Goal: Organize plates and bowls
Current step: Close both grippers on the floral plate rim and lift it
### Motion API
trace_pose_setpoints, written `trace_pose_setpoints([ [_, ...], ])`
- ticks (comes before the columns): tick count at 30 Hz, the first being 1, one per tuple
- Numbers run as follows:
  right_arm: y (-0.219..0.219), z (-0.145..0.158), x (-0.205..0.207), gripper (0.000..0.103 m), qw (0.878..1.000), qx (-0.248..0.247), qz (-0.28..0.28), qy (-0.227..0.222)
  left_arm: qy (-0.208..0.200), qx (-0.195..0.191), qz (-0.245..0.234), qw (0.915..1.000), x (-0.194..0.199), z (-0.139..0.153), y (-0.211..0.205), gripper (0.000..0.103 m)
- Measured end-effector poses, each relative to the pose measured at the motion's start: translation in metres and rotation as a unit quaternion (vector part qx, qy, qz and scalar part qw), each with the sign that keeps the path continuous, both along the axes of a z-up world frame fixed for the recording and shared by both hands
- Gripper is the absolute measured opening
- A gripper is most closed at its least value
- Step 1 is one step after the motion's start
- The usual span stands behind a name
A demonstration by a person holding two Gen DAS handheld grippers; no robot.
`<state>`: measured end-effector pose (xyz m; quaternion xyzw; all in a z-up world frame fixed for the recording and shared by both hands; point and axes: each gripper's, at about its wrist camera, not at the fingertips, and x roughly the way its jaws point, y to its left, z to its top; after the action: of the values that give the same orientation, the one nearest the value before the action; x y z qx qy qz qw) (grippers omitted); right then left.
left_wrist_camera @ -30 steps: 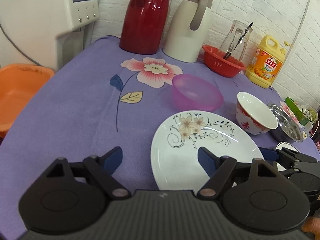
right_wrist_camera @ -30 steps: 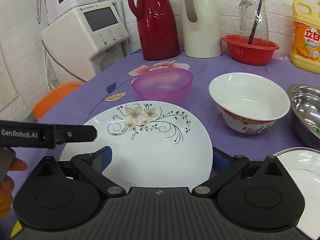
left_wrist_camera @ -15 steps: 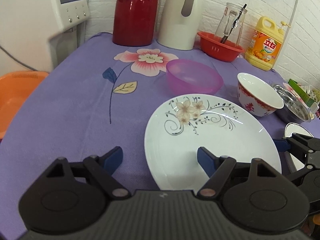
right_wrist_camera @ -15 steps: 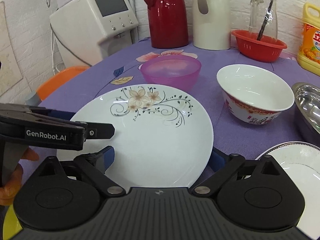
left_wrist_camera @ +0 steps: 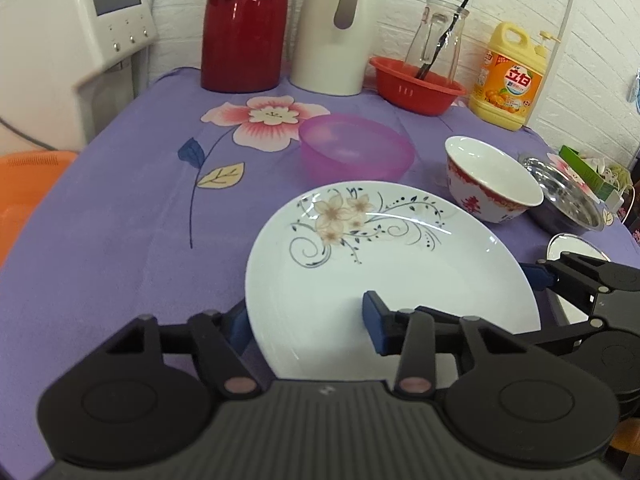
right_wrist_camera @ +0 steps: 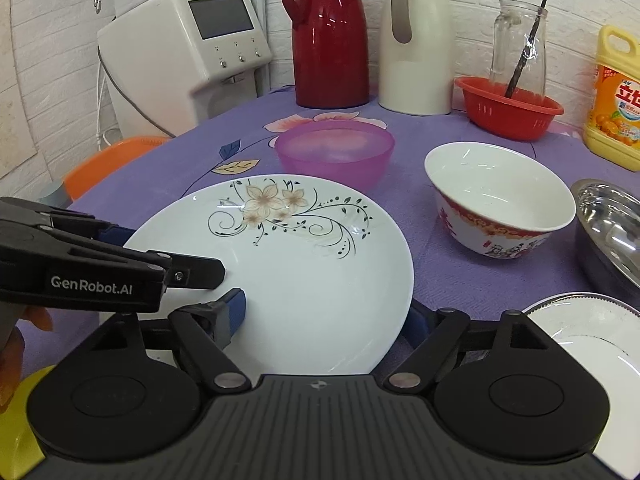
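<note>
A large white plate with a flower print (left_wrist_camera: 384,264) (right_wrist_camera: 296,264) lies on the purple cloth. My left gripper (left_wrist_camera: 306,318) is open and straddles the plate's near-left rim, one finger outside it and one over the plate; it also shows in the right wrist view (right_wrist_camera: 168,252). My right gripper (right_wrist_camera: 328,316) is open and straddles the plate's near-right rim; it also shows in the left wrist view (left_wrist_camera: 544,274). Behind the plate stand a pink plastic bowl (left_wrist_camera: 356,152) (right_wrist_camera: 334,150), a white and red bowl (left_wrist_camera: 494,180) (right_wrist_camera: 498,196) and a steel bowl (left_wrist_camera: 564,196) (right_wrist_camera: 612,228). A smaller white plate (right_wrist_camera: 592,344) lies at the right.
At the back stand a red jug (left_wrist_camera: 244,24), a white jug (left_wrist_camera: 334,28), a red basket (left_wrist_camera: 418,88) with a glass jar, and a yellow soap bottle (left_wrist_camera: 510,76). A white appliance (left_wrist_camera: 72,40) and an orange basin (left_wrist_camera: 24,184) are on the left.
Both grippers have moved in on the flowered plate and narrowed around its near rim from left and right. The plate looks nearer and larger.
</note>
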<state>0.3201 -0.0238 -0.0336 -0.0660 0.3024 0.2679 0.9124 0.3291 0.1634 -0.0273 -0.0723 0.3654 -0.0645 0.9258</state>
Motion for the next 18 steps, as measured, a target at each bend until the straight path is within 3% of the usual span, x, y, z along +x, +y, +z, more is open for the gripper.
trace_pose_setpoints([
  [2, -0.002, 0.008, -0.003, 0.103, 1.000, 0.004, -0.005, -0.012, -0.006, -0.011, 0.003, 0.9999, -0.002, 0.006, 0.002, 0.043],
  [9, -0.005, 0.031, -0.020, 0.103, 0.999, 0.015, -0.011, -0.033, -0.034, 0.005, 0.010, 0.9994, -0.019, 0.033, -0.003, 0.042],
  [18, -0.027, 0.030, -0.094, 0.103, 0.999, 0.045, -0.019, -0.016, -0.024, 0.003, 0.002, 0.9997, -0.094, 0.028, -0.011, 0.042],
])
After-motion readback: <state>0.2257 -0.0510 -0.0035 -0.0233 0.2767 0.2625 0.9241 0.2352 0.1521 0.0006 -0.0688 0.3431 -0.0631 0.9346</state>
